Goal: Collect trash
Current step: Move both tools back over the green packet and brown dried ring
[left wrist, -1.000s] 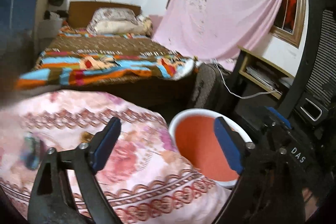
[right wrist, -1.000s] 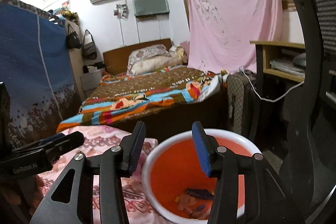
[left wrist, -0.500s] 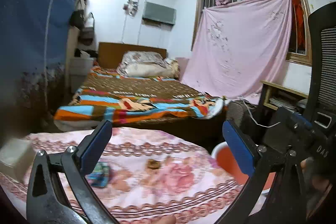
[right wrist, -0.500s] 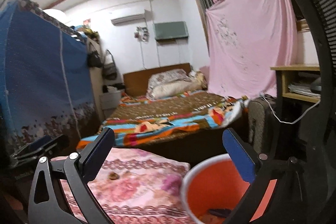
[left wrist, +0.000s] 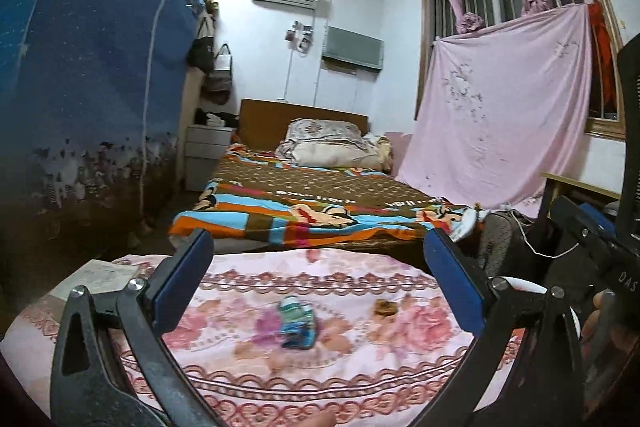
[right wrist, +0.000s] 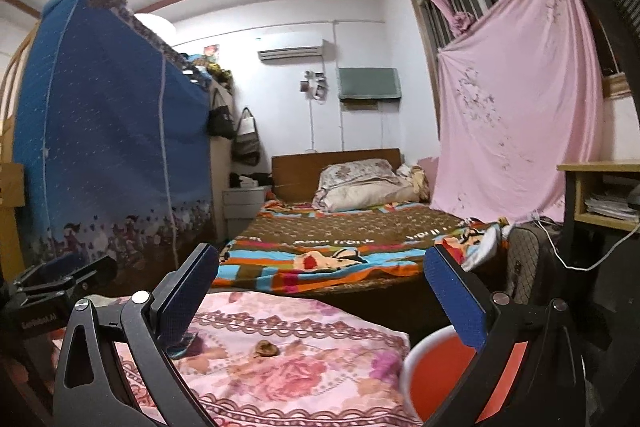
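With both grippers spread wide and empty, we judge the next step is picking another scrap off the desk (left wrist: 360,383). The left gripper (left wrist: 320,291) frames a crumpled blue-and-white wrapper (left wrist: 297,323) at lower centre of its view; we should lower straight over it, straddle it with both fingers and pinch low so the cloth does not bunch. A small brown scrap (left wrist: 385,307) lies just right of it, well apart from the desk edge. The right gripper (right wrist: 320,299) sees that brown scrap (right wrist: 265,348) at lower centre, and the orange bin (right wrist: 432,379) stands at lower right, beside the desk.
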{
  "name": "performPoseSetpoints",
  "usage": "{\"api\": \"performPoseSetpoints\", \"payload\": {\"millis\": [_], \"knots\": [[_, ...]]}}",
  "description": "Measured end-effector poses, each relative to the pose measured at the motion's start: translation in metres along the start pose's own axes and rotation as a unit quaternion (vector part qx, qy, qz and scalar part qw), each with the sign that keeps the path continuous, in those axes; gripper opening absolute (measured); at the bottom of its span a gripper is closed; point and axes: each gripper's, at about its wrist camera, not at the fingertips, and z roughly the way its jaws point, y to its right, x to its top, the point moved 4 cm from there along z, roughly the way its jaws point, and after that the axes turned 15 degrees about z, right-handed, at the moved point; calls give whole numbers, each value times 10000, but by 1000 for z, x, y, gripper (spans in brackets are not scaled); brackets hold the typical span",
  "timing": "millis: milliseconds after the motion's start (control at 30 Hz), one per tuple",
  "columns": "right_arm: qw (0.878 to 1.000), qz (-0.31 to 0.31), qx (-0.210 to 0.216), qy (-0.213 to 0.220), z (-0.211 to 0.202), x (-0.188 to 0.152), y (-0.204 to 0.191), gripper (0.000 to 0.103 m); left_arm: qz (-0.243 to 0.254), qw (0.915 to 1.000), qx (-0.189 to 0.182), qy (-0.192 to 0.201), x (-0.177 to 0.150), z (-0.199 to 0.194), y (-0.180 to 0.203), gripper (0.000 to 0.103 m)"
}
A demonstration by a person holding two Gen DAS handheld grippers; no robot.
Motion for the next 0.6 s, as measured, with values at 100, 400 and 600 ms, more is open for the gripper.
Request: {"api": "performPoseSetpoints", "payload": {"millis": [100,400,600], "knots": [[9999,-103,81,-22,6,-6,-9,103,47,9999,117,26,-1,1,-7,92],[9976,-529,59,-440,39,-32,-27,103,789,9962,121,-342,-14,12,-9,92],[9925,-508,50,-1112,65,-48,-22,98,1007,9922,-87,-726,-25,25,-1,91]]}}
